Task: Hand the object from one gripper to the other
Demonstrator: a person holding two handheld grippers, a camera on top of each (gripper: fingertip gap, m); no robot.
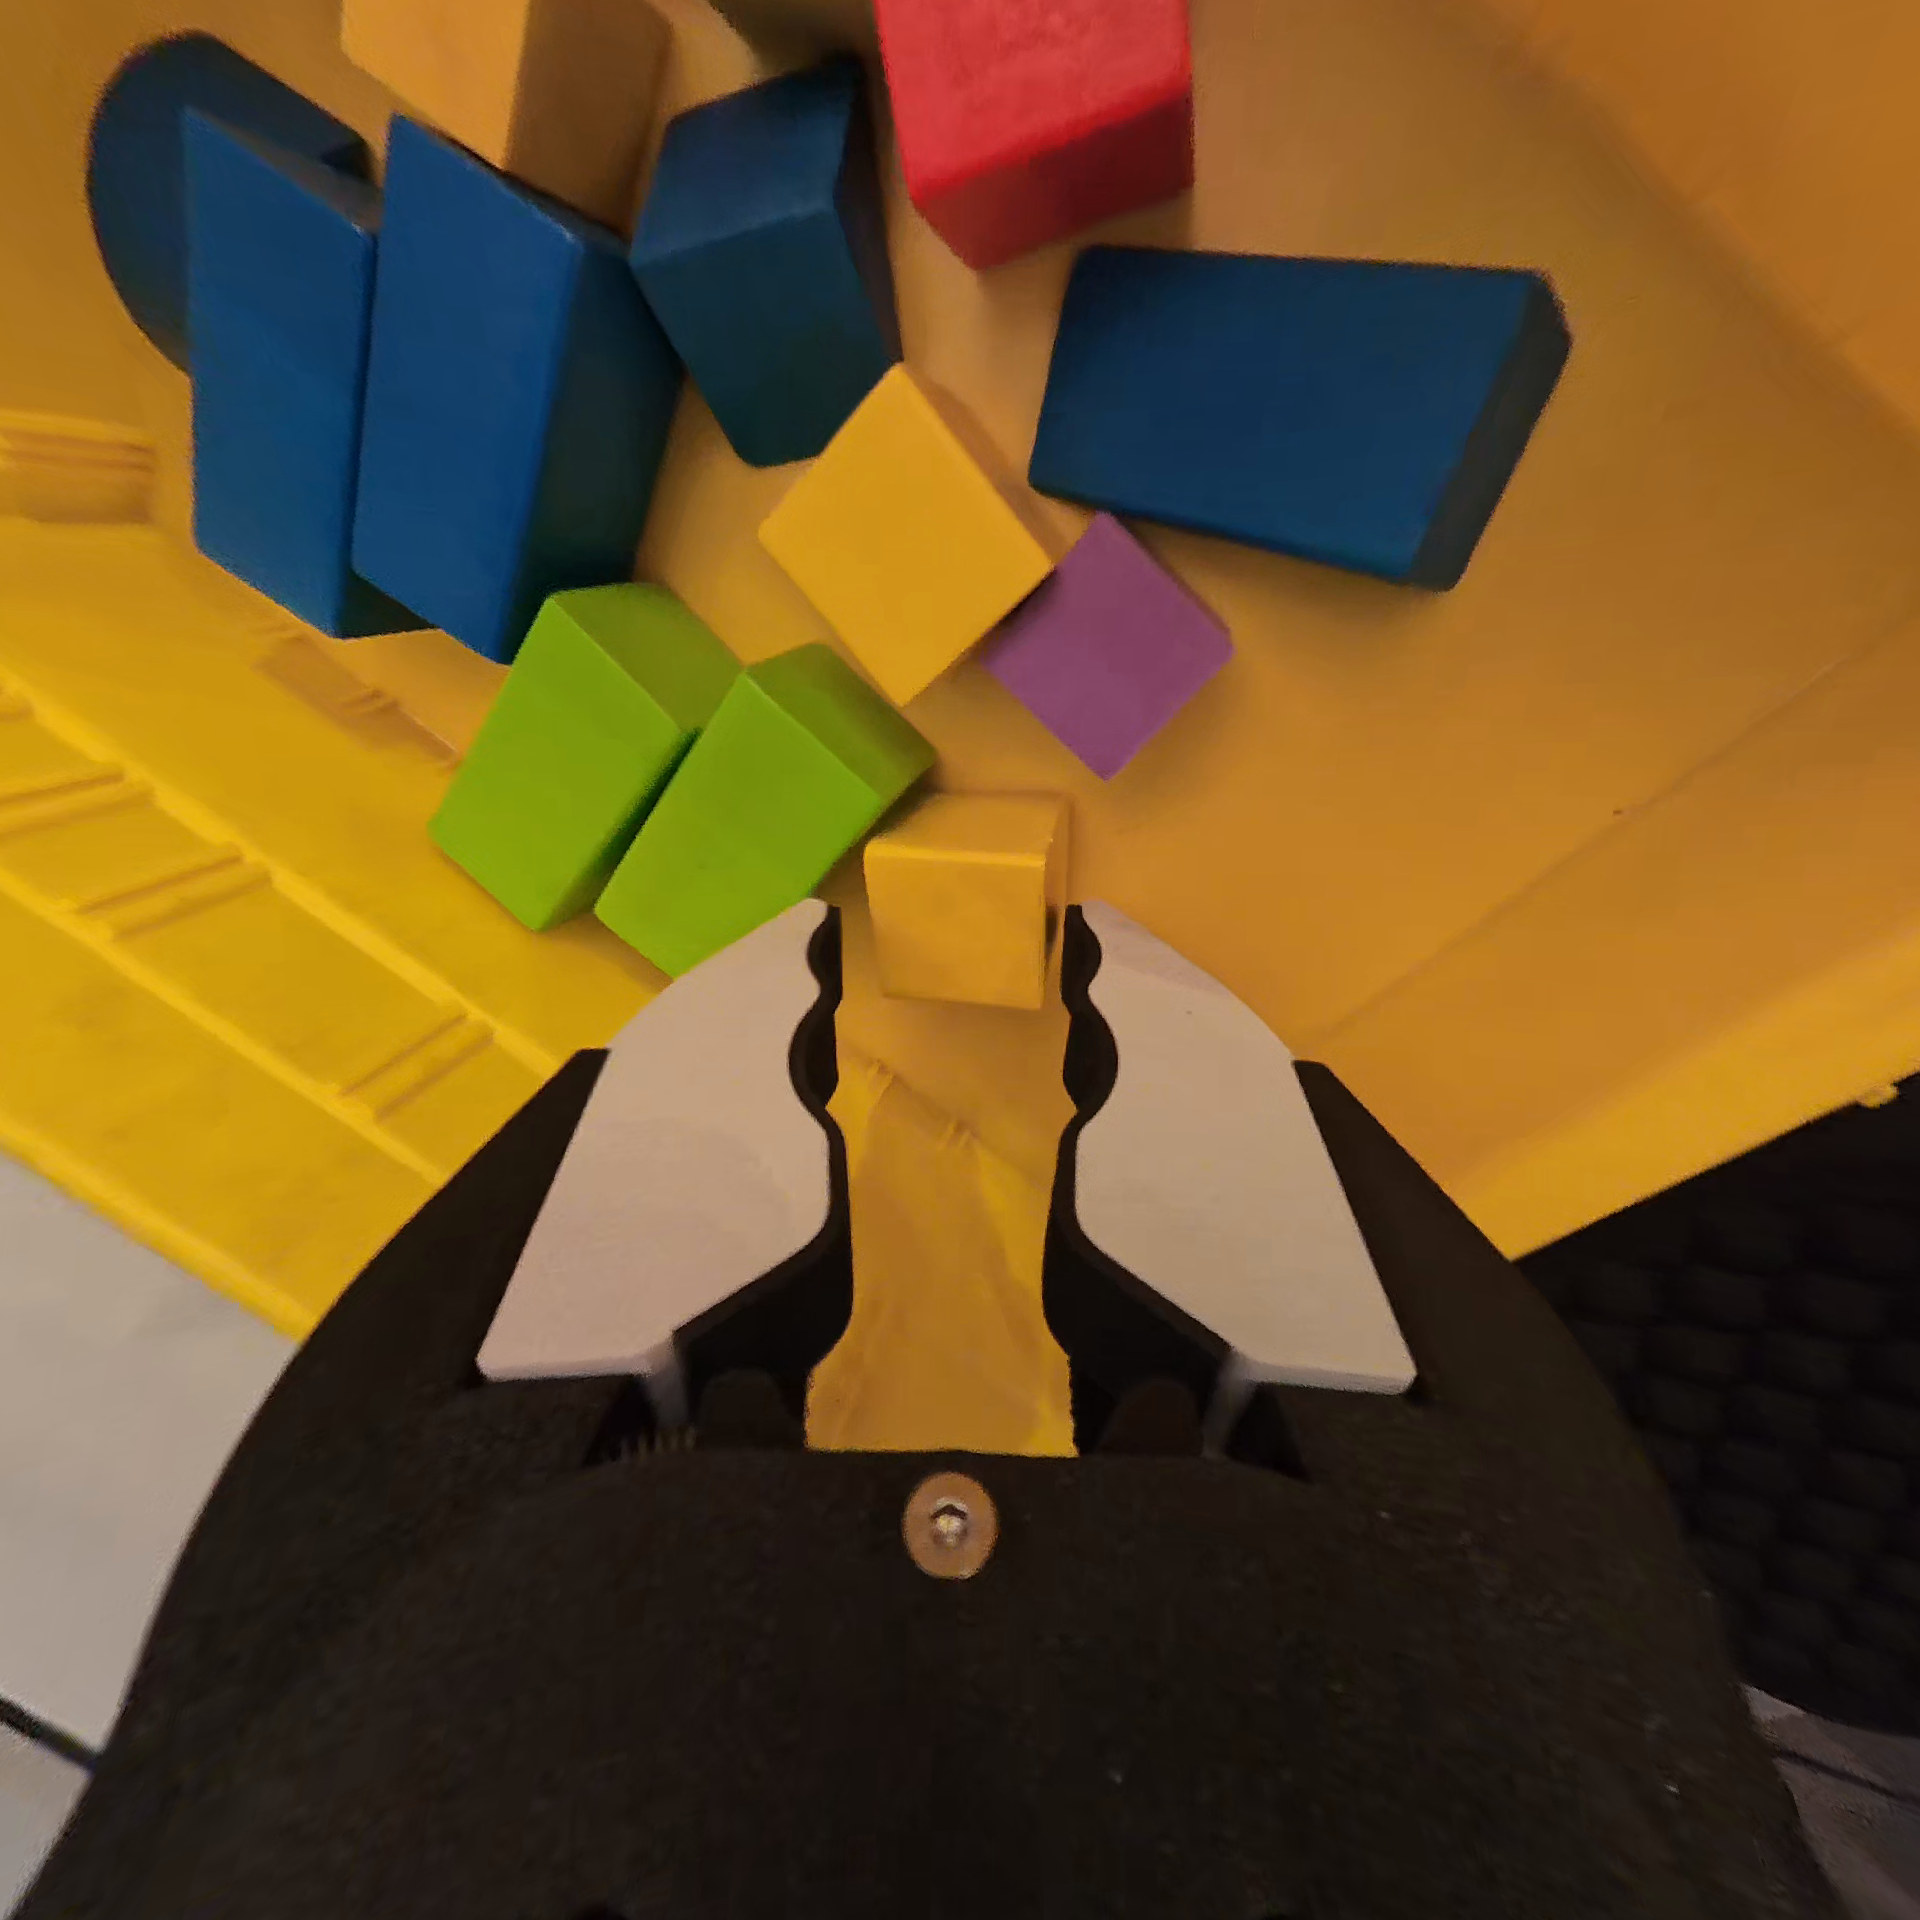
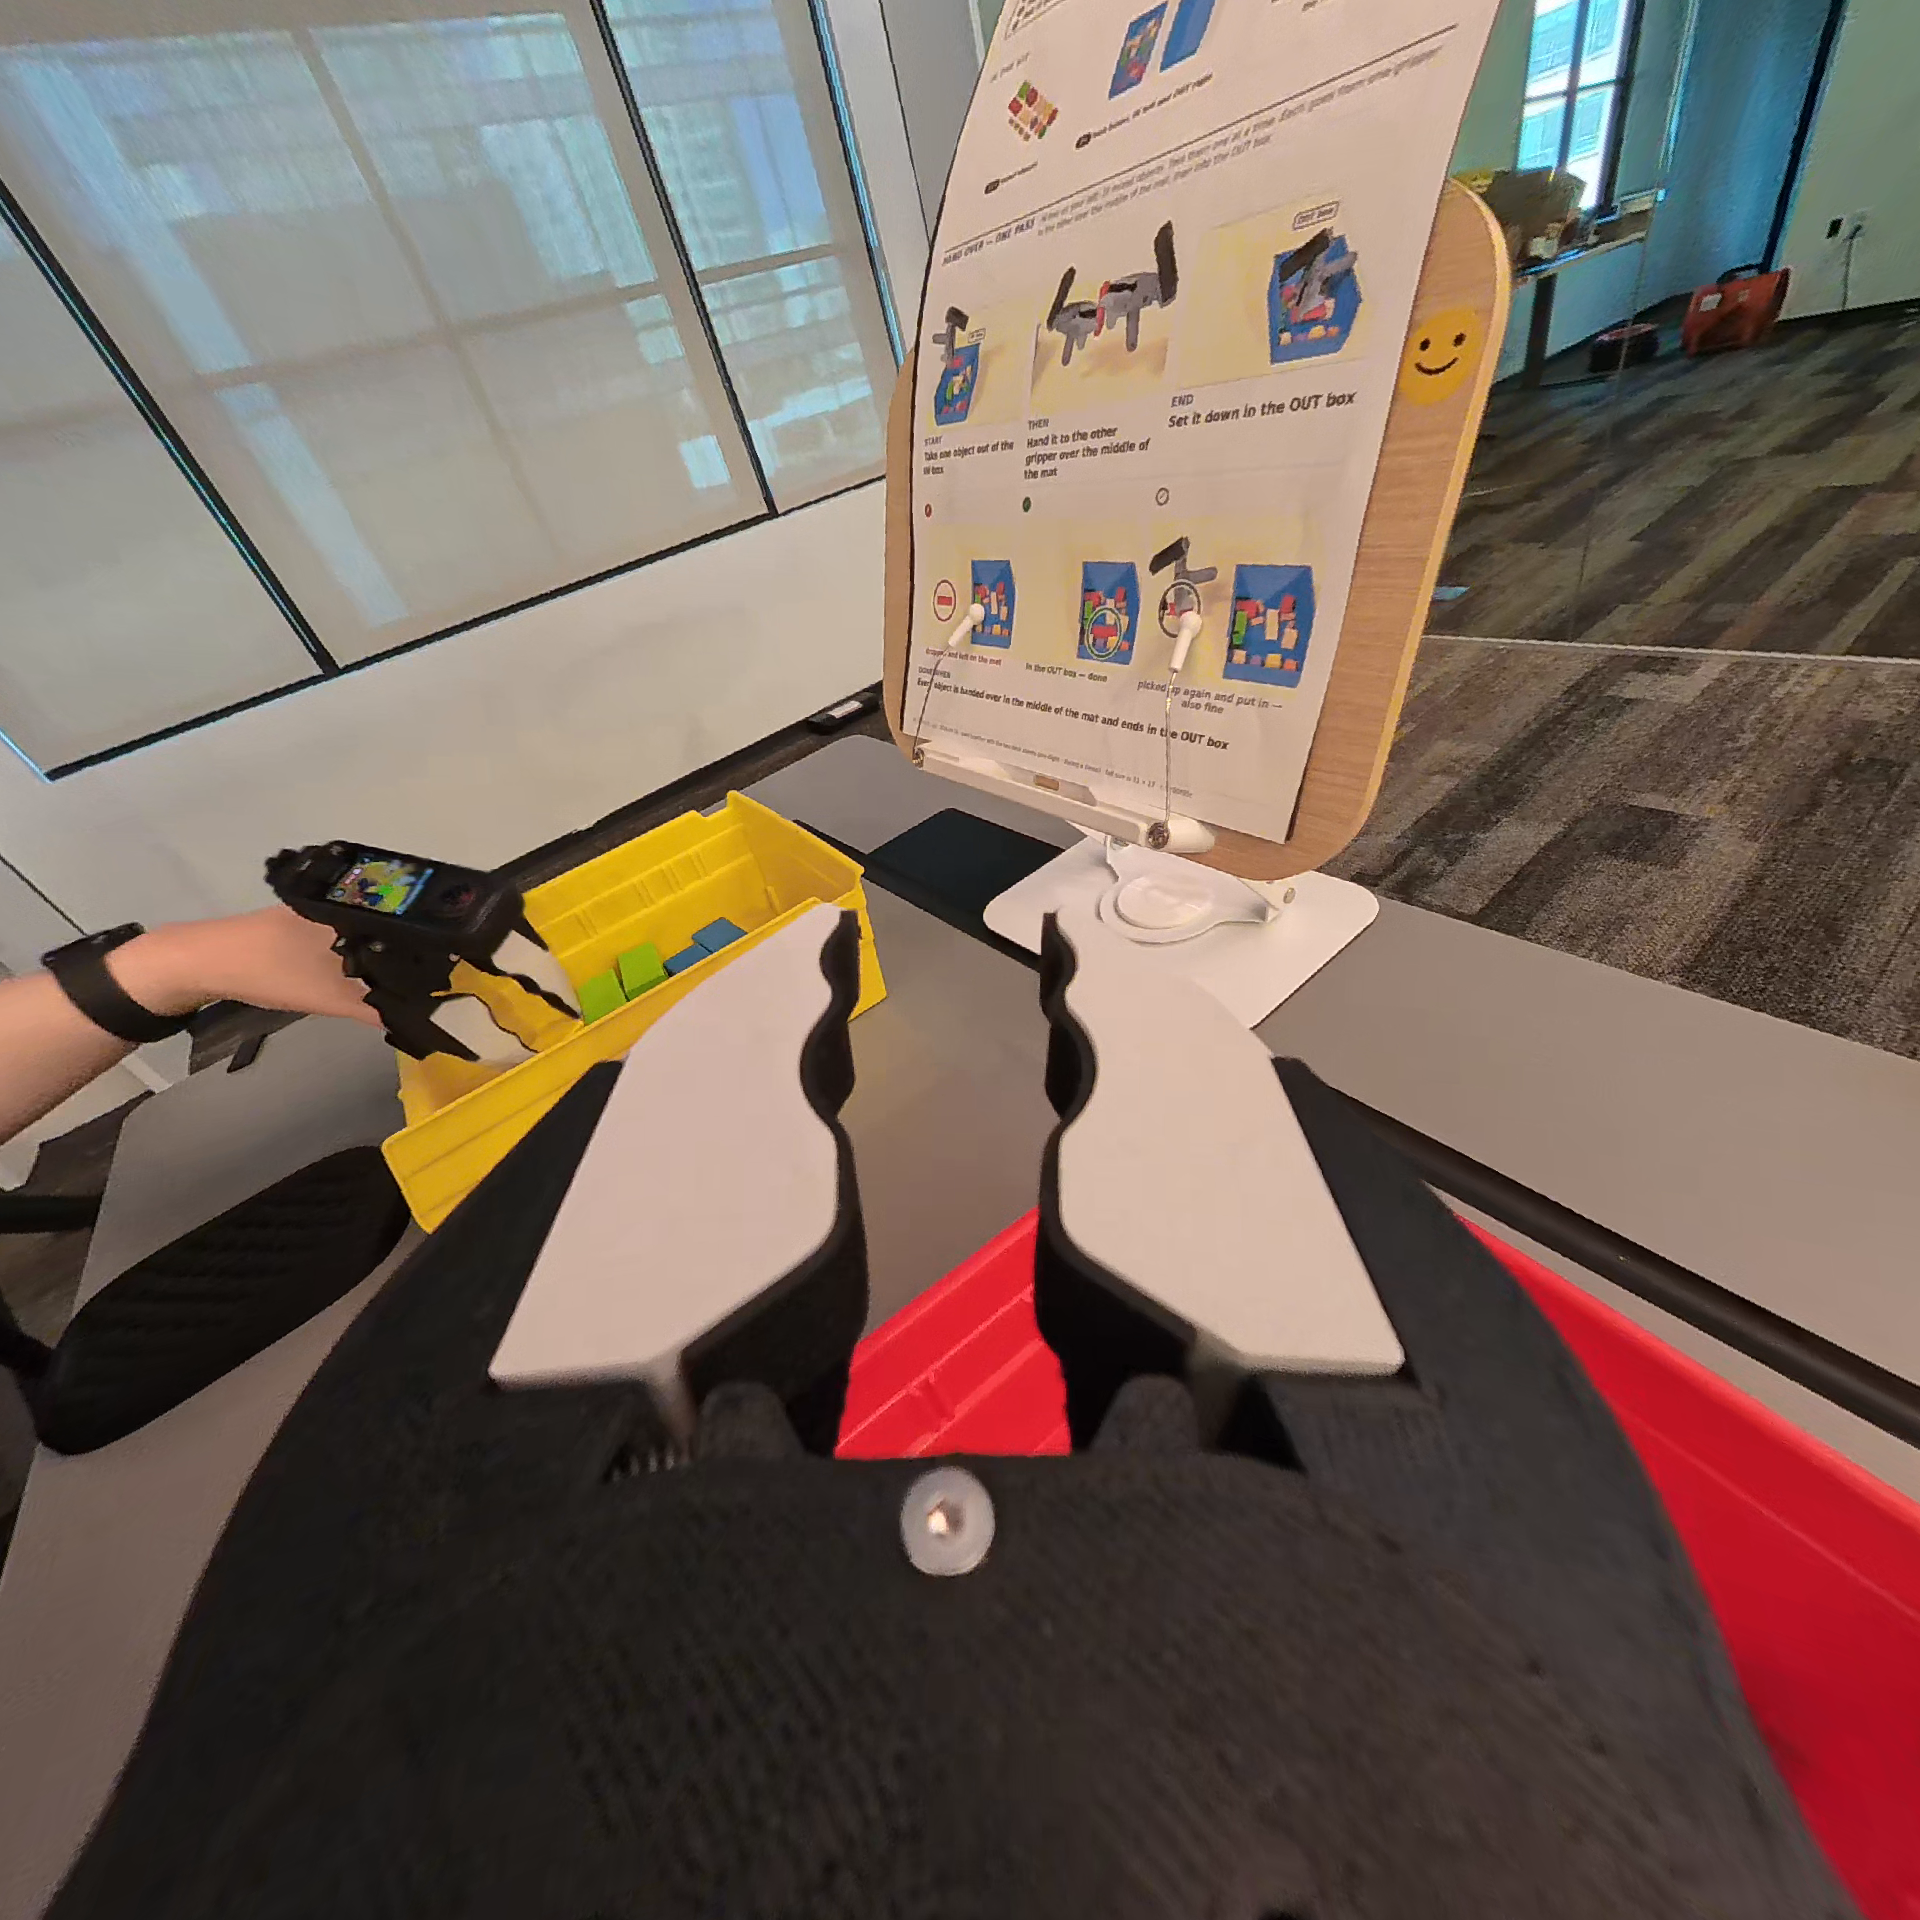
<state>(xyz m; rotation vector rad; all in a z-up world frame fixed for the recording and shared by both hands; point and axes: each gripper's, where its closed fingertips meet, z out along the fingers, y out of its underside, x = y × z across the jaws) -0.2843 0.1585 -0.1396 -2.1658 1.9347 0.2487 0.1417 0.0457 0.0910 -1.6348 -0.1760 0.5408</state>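
The grey tabletop (image 2: 1621,1049) carries 2 bins: a yellow bin (image 2: 665,894) on the person's left and a red bin (image 2: 1704,1475) directly under the right tool (image 2: 948,925). A stand with an instruction sheet (image 2: 1164,436) sits at the back of the tabletop.

Inside the yellow bin the largest pieces are the blue blocks (image 1: 1288,416), then a red block (image 1: 1029,114), 2 green blocks (image 1: 665,769), a flat yellow block (image 1: 904,530) and a purple cube (image 1: 1112,644). The smallest is the yellow cube (image 1: 956,914), the piece being taken, lying on the bin floor near the green pair.

The step in hand looks like the first pick. The left tool (image 1: 948,935) reaches down into the bin with its fingertips (image 1: 790,935) flanking the cube's near part; a slim gap shows on each side, so the jaws stand apart and have not clamped. The right tool is spread wide and holds nothing, waiting above the red bin.

Next, I judge, the left tool must squeeze onto the cube's 2 side faces, lift it clear of the green blocks, and carry it to the middle for the right tool to take.

The cube is near-equal on all sides, so no long axis stands out; 1 flat face turns toward the left wrist camera, its edges roughly square to the jaws.
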